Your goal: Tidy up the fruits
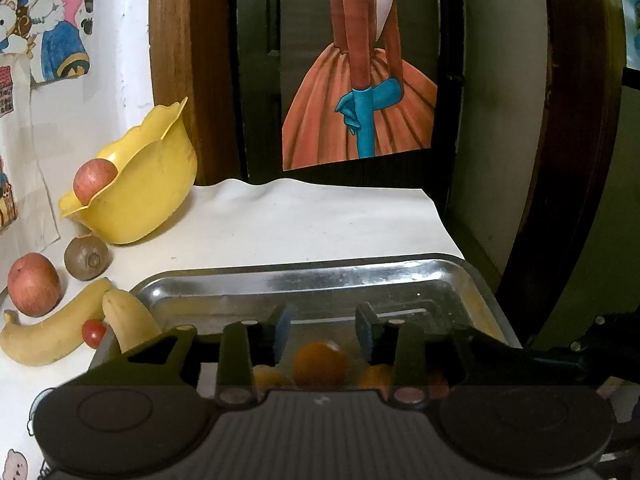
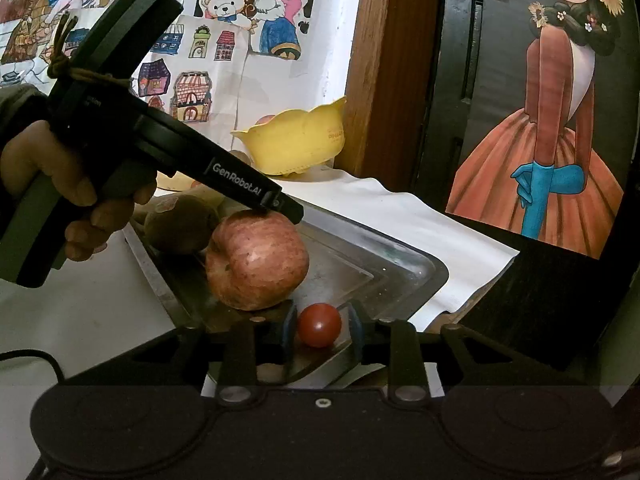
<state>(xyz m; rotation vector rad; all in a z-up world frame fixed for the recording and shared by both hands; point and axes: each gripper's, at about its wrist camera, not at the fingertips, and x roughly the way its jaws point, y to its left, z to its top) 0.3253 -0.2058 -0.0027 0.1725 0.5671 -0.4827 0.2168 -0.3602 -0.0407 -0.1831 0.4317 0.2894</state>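
Steel tray [image 1: 360, 280] on white-covered table [image 1: 300, 220]. Left gripper [image 1: 324, 330] over tray, blue pads wide apart, orange [image 1: 320, 364] below between them, grip not evident. Right gripper [image 2: 319, 326] pads wide, flanking cherry tomato [image 2: 319, 325] without touching. Apple [image 2: 256, 260] and kiwi [image 2: 180, 224] in tray. Yellow bowl [image 1: 148, 188] at back left holds another apple [image 1: 94, 180]; bananas [image 1: 52, 336] beside tray.

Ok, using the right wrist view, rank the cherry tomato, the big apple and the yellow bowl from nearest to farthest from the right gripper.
1. Cherry tomato: between the right gripper fingers, jaws not closed on it.
2. Big apple: just ahead, to the left, on the metal tray.
3. Yellow bowl: far back by the wall.
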